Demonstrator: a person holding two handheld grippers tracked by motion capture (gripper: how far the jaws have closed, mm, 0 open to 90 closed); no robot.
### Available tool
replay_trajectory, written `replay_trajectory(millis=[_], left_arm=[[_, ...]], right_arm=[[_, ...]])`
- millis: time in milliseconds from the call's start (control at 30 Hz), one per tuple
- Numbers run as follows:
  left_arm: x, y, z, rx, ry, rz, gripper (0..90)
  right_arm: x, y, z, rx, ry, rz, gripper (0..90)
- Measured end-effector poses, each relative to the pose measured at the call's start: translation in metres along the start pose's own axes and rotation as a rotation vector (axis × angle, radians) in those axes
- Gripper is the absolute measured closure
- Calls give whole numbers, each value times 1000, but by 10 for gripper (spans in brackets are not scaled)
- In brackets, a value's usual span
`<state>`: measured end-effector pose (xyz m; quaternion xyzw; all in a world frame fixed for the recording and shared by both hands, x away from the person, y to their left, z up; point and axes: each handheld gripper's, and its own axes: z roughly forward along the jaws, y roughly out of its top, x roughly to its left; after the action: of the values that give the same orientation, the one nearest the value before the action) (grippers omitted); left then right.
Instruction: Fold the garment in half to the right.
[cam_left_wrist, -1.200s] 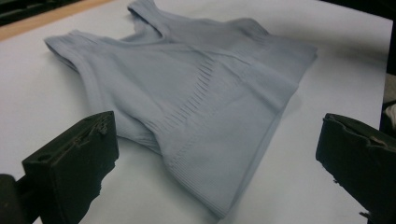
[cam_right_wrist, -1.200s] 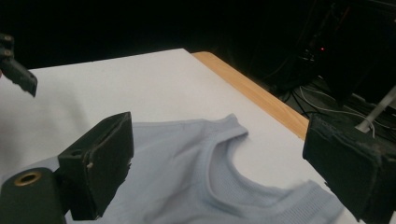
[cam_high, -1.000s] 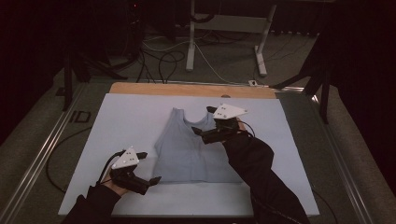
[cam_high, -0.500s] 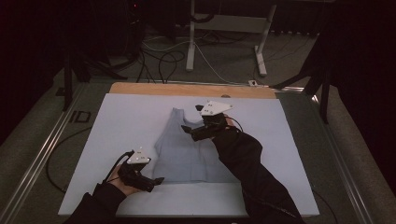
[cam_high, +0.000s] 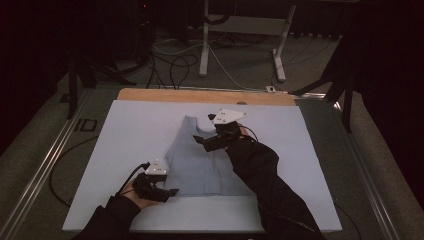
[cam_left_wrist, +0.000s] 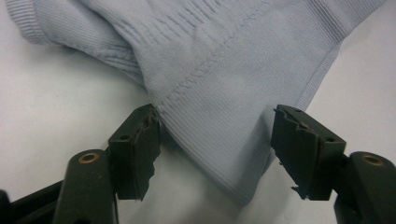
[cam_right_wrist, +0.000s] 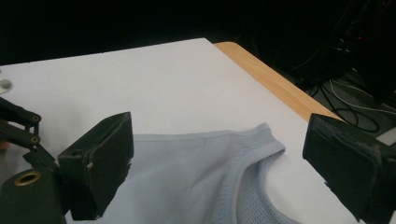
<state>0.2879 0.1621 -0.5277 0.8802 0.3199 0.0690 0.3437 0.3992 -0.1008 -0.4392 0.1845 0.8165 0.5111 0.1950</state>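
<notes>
Your left gripper sits at seven o'clock on the white table, at the lower left corner of the pale blue tank top. Your right gripper hovers over its right shoulder strap, near centre.

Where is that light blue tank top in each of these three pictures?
High view: the tank top lies flat mid-table, between both grippers.
Left gripper view: its bottom corner sits between the open jaws.
Right gripper view: its shoulder strap lies ahead of the open jaws.
Shared landmark: the white table cover.
</notes>
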Motion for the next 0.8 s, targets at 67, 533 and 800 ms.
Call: replay_trajectory(millis=[67,533,800], left_arm=[[-2,1,1,0,4,3,407],[-16,7,4,32,-51,36,802],[-15,10,-1,-8,-56,23,842]], right_arm=[[-1,-1,2,0,5,6,88],[-9,-1,29,47,17,25,88],[-11,9,45,57,35,33,88]])
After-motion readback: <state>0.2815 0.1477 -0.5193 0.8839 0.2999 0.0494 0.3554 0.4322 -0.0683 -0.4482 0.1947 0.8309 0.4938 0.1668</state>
